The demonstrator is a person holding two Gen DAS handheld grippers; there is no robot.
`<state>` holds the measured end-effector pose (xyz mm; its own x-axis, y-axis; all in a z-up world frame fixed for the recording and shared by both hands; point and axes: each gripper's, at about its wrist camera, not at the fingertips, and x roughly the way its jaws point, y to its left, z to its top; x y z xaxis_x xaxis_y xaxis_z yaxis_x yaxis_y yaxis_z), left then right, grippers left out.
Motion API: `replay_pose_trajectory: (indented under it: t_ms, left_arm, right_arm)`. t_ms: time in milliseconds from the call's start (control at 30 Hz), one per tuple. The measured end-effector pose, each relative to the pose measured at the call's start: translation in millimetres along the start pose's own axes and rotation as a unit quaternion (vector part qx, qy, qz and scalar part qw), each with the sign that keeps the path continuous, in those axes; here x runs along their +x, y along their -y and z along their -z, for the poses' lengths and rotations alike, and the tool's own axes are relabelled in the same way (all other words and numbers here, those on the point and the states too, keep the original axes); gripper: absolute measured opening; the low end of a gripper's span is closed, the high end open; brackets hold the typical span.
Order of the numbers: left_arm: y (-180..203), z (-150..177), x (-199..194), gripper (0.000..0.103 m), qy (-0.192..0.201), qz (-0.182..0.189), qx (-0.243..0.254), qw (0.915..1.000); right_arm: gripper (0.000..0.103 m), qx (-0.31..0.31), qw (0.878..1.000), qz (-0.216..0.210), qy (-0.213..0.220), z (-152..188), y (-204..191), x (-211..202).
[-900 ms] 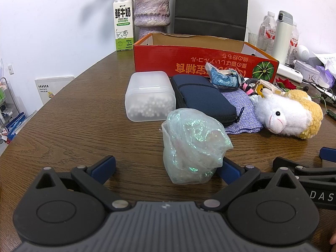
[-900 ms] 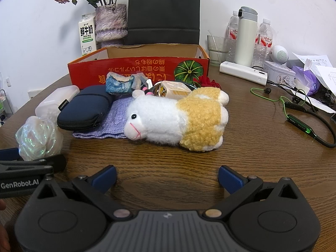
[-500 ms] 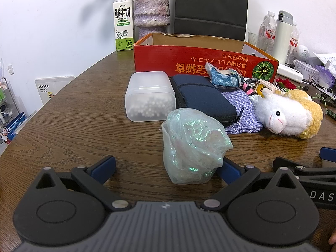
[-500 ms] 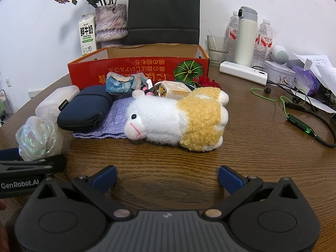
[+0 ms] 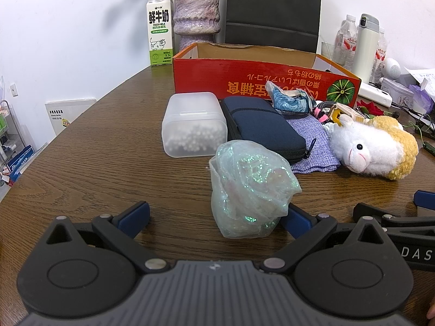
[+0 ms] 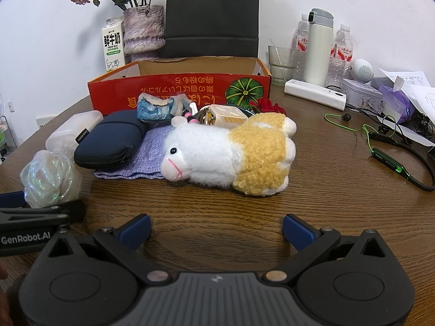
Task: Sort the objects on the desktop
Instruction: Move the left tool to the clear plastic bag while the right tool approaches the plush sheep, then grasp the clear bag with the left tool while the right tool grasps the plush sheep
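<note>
Hovering low over a cluttered wooden table (image 5: 89, 149), the left gripper (image 5: 214, 214) and right gripper (image 6: 216, 231) gape released, empty, near a glittery mesh pouch (image 5: 250, 190) and plush sheep (image 6: 231, 154); squeezing flimsy mesh risks slipping short of the far red box (image 5: 244, 78).

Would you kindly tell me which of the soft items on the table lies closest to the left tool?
The iridescent crumpled organza pouch, right at the open left tool; the white-and-yellow plush sheep lies farther back.
</note>
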<state>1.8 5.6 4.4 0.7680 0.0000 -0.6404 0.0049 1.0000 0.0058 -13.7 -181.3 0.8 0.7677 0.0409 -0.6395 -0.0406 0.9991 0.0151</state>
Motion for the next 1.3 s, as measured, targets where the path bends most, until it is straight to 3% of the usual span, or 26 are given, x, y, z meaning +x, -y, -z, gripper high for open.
replay_pose_trajectory:
  t_ms: [200, 367, 500, 600, 667, 700, 800, 867, 1033, 1300]
  left_arm:
    - [1.0, -3.5, -5.3, 0.103, 0.009, 0.002, 0.003, 1.0000]
    - [1.9, -11.5, -33.9, 0.103, 0.078, 0.021, 0.021, 0.9965]
    - [-2.1, -26.3, -26.5, 0.103, 0.061, 0.056, -0.002, 0.9965]
    - [-1.1, -32.5, -11.1, 0.101, 0.045, 0.054, -0.003, 0.9975]
    - [-0.2, -36.2, -2.5, 0.094, 0.039, 0.059, -0.002, 0.9975]
    - [1.0, -36.4, 1.1, 0.085, 0.033, 0.063, 0.001, 0.9975]
    - [2.6, -31.8, 9.6, 0.062, 0.007, 0.078, 0.004, 0.9969]
    - [2.0, -26.5, 11.1, 0.048, -0.001, 0.086, 0.004, 0.9963]
    - [-1.6, -20.8, -5.3, 0.038, 0.009, 0.101, 0.000, 0.9948]
    - [-8.5, -3.3, -59.6, 0.036, 0.031, 0.116, -0.009, 0.9927]
  right_arm:
    - [0.103, -0.001, 1.000, -0.023, 0.012, 0.9, 2.5, -6.5]
    - [0.103, 0.000, 0.997, -0.038, 0.064, -12.3, 10.8, -29.3]
    - [0.102, 0.028, 0.996, -0.043, 0.069, -42.9, 27.6, -20.1]
    - [0.093, 0.045, 0.997, -0.040, 0.057, -64.1, 40.6, -1.0]
    - [0.092, 0.051, 0.997, -0.027, 0.043, -75.7, 45.7, 14.7]
    - [0.090, 0.054, 0.998, -0.019, 0.029, -81.8, 48.2, 25.2]
    - [0.066, 0.064, 0.998, -0.014, -0.016, -87.3, 53.9, 51.7]
    - [0.057, 0.064, 0.998, -0.003, -0.024, -85.2, 56.7, 59.4]
    - [0.044, 0.057, 0.998, -0.007, -0.016, -72.8, 56.4, 37.7]
    - [0.044, 0.054, 0.998, -0.041, 0.000, -16.7, 45.7, -45.5]
